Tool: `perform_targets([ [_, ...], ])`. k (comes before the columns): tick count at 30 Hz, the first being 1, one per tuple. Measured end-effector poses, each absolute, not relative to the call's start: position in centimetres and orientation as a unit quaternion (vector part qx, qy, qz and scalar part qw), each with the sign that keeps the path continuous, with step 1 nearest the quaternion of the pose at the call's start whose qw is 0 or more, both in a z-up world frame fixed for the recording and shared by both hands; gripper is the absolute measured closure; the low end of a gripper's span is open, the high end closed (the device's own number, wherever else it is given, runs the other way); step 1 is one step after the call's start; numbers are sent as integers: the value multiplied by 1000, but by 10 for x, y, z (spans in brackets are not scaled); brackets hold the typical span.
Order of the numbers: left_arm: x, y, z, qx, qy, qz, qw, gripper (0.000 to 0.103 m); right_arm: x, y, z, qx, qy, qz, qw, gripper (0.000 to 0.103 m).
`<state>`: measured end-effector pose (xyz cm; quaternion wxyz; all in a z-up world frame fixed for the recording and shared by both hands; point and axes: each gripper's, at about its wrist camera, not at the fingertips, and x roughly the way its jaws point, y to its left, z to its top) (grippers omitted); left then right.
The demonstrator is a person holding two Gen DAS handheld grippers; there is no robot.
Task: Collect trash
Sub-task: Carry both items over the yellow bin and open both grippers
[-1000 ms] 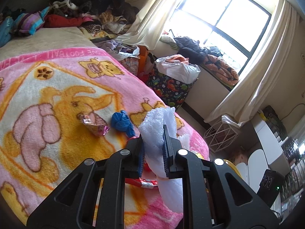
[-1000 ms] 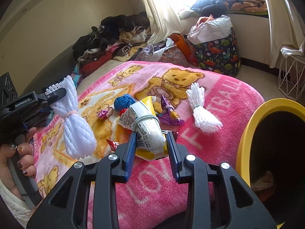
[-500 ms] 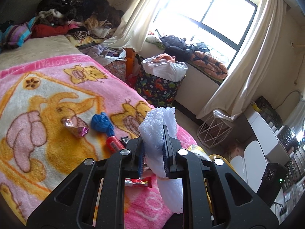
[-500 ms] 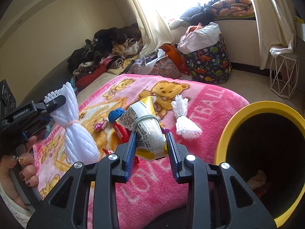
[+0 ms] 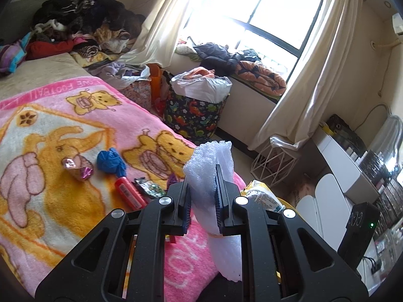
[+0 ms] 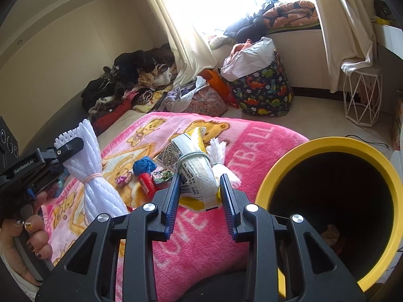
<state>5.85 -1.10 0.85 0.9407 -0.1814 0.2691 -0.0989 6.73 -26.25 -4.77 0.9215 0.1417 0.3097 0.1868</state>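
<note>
My left gripper (image 5: 201, 196) is shut on a white foam net bundle (image 5: 216, 166), which hangs tied by a band at the left of the right wrist view (image 6: 93, 176). My right gripper (image 6: 200, 191) is shut on a yellow and white snack bag (image 6: 195, 168) bound with a rubber band. Just right of it gapes a yellow-rimmed bin (image 6: 327, 146) with some trash at its bottom. On the pink blanket (image 5: 50, 130) lie a blue crumpled ball (image 5: 110, 162), a shiny pink wrapper (image 5: 78, 168), a red tube (image 5: 129, 192), a green wrapper (image 5: 149, 187) and a second foam net (image 6: 221, 158).
A dinosaur-print hamper (image 6: 262, 88) stands on the floor beyond the bed, next to a white wire stool (image 6: 362, 95). Clothes are piled at the bed's far end (image 5: 83, 20) and on the window sill (image 5: 239, 60). A person's hand (image 6: 27, 236) holds the left gripper.
Both grippers have swung right and risen a little with their loads. The yellow bin has come much further into the right wrist view, and the blanket litter has slid left.
</note>
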Motion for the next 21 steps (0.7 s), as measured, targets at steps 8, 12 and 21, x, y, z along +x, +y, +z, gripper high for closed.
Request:
perform_targets([
  [8, 59, -34, 8, -172, 272, -120, 939, 92, 61, -284, -44, 149, 299, 164, 928, 73],
  [12, 60, -47, 9, -166, 274, -135, 938, 92, 60, -295, -42, 148, 295, 150, 932, 73],
  [21, 67, -84, 5, -149, 282, -169, 932, 92, 48, -327, -46, 160, 286, 107, 939, 73],
])
